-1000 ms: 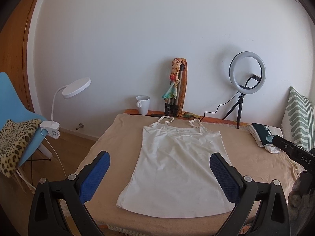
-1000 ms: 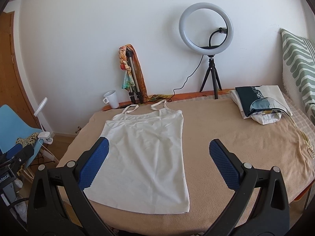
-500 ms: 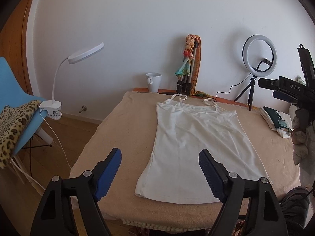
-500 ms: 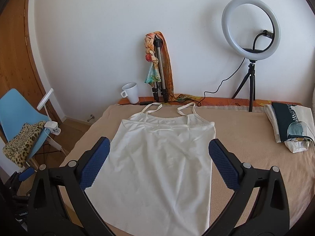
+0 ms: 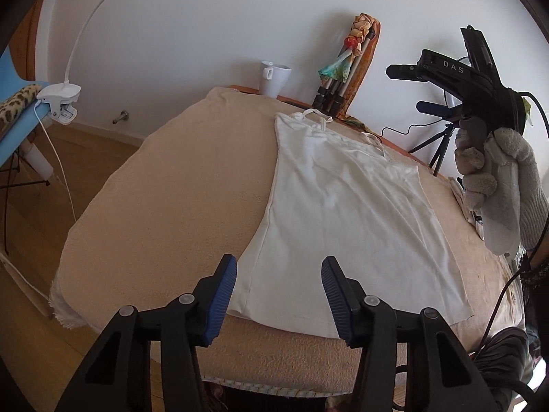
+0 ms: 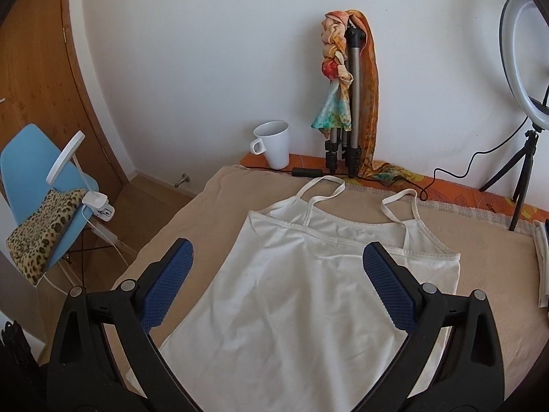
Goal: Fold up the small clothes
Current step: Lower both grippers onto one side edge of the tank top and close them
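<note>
A white strappy top [image 5: 346, 213] lies flat on the beige towel-covered table [image 5: 164, 213], straps toward the wall. My left gripper [image 5: 279, 295] is open and empty, just above the top's bottom left hem corner. My right gripper [image 6: 274, 288] is open and empty, hovering over the upper part of the top [image 6: 308, 295], below the straps. In the left wrist view the right gripper [image 5: 429, 86] shows high at the right, held by a grey-gloved hand.
A white mug [image 6: 272, 144], a tripod draped with a colourful scarf [image 6: 346, 103] and a ring light [image 6: 525, 79] stand along the wall. A blue chair with a leopard cloth [image 6: 44, 219] and a clip lamp [image 5: 65, 99] stand left. Folded clothes [image 6: 542, 261] lie right.
Both grippers have moved forward and down toward the top. The left one neared the bottom left hem corner and narrowed somewhat; the right one shifted left over the upper part.
</note>
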`<act>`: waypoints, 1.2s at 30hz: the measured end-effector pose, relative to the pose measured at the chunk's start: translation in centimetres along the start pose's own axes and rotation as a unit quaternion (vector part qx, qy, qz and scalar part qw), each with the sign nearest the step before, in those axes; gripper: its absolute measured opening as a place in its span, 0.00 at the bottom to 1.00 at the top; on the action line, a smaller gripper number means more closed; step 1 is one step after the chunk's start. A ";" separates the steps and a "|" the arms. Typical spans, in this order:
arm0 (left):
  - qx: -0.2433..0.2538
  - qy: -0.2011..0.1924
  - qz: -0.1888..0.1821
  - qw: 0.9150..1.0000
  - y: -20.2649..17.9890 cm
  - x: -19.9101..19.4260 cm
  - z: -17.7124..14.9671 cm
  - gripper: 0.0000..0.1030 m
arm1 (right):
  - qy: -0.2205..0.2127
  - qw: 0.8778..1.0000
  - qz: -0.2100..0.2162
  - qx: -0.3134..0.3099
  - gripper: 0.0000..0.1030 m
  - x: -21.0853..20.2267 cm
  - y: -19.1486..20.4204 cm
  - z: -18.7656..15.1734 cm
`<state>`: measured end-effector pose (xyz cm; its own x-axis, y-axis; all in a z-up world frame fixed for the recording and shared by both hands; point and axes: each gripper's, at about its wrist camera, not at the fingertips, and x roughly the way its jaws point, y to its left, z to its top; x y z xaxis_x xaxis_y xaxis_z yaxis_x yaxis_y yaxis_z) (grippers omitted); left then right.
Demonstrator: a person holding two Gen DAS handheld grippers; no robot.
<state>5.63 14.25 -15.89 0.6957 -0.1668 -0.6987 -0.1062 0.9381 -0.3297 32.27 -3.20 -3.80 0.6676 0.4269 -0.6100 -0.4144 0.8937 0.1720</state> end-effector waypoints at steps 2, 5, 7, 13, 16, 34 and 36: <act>-0.006 0.011 -0.002 1.000 0.6 0.7 -0.3 0.47 | 0.024 1.000 0.014 -0.002 0.97 2.3 0.4 0.5; -0.016 0.025 -0.002 1.000 1.3 1.6 -0.6 0.47 | 0.055 0.998 0.033 0.009 0.89 5.8 0.6 1.0; -0.023 0.033 -0.001 0.999 1.8 1.9 -0.7 0.46 | 0.074 0.996 0.042 0.022 0.83 8.1 0.7 1.3; -0.029 0.040 -0.001 0.999 2.4 2.4 -0.8 0.44 | 0.124 0.990 0.067 0.022 0.70 14.4 2.1 2.0; -0.030 0.046 0.000 0.998 2.6 2.8 -0.8 0.44 | 0.155 0.985 0.076 0.026 0.64 17.3 2.7 2.2; -0.008 0.055 -0.027 0.998 1.1 3.6 -1.1 0.11 | 0.226 0.974 0.012 0.006 0.43 27.1 4.8 3.0; -0.009 0.053 -0.030 0.998 1.1 3.5 -1.1 0.08 | 0.233 0.972 -0.004 -0.002 0.42 27.8 5.1 2.9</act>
<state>7.17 14.38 -19.34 0.6230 -0.2551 -0.7394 -0.0799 0.9196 -0.3846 50.53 13.60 -17.59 0.3181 0.3101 -0.8959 -0.4134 0.8958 0.1633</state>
